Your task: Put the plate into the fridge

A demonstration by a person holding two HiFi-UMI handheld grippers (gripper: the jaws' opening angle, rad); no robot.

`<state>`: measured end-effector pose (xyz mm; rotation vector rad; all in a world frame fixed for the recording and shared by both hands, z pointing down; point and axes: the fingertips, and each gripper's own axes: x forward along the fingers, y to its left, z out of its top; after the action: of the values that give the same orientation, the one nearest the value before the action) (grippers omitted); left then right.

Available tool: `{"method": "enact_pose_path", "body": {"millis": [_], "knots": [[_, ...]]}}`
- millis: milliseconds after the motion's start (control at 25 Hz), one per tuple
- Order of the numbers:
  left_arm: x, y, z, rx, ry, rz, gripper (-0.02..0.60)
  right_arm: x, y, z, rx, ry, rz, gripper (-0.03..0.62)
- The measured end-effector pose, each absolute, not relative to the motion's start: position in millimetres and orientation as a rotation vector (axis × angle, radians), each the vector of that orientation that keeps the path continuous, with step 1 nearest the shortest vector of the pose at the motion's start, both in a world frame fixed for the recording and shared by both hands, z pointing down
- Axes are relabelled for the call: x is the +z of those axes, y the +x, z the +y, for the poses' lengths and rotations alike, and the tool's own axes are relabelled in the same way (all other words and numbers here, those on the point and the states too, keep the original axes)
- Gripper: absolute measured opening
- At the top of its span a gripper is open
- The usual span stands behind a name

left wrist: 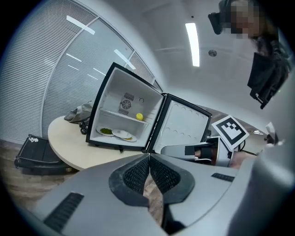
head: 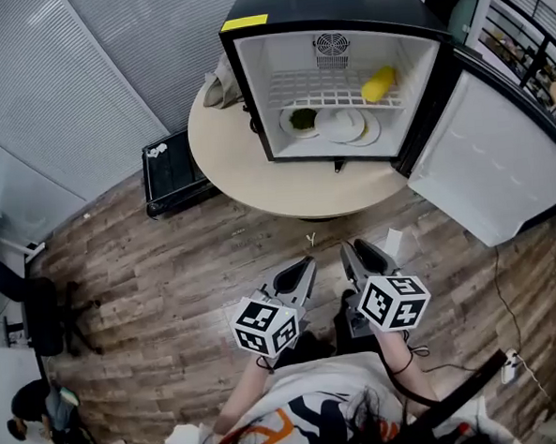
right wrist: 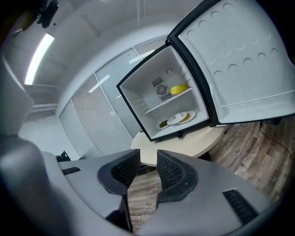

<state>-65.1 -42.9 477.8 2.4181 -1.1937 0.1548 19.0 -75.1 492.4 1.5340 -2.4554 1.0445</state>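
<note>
In the head view, the fridge (head: 340, 6) stands on the round table (head: 256, 175) in the upper middle of the frame, and its door (head: 490, 161) hangs wide open at the right. On the floor of the fridge lie three plates close together: a white plate (head: 340, 124) in the middle, a plate with something green (head: 300, 120) at its left, and a third plate (head: 374, 132) partly under it at the right. Which of them is the task's plate cannot be told. A yellow thing (head: 378, 84) rests on the wire shelf above. The left gripper (head: 305, 263) and the right gripper (head: 355, 251) are in the lower middle, well apart from the table, and both point toward the fridge.

In the left gripper view, the left gripper (left wrist: 149, 156) has its jaws clenched, the tips meeting, and nothing is between them. The fridge (left wrist: 115, 99) is far behind, at the centre left, with the plates (left wrist: 122, 133) on its floor.

In the right gripper view, the right gripper (right wrist: 148, 159) has its jaws a little apart, and only the wooden floor shows in the gap, so it grasps nothing. The fridge (right wrist: 138, 99) is at the upper middle, the plates (right wrist: 177, 118) lying inside it.

As a judgement, the main step looks done: a plate is inside the fridge and both grippers are empty. The door is not yet closed, though the task does not ask for that.
</note>
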Motion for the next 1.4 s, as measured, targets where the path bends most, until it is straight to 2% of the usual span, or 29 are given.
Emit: {"method": "enact_pose_path", "body": {"millis": [640, 1040, 1400], "knots": [[468, -61, 32, 0.134, 2.529, -1.055, 0.012, 494, 20, 26, 1.047, 1.668, -2.434, 0.038], [466, -50, 49, 0.154, 2.579, -0.980, 0.012, 488, 35, 42, 1.043, 1.756, -2.422, 0.031], [458, -77, 46, 0.090, 2.548, -1.075, 0.014, 494, 5, 42, 1.136, 1.648, -2.453, 0.028]]}}
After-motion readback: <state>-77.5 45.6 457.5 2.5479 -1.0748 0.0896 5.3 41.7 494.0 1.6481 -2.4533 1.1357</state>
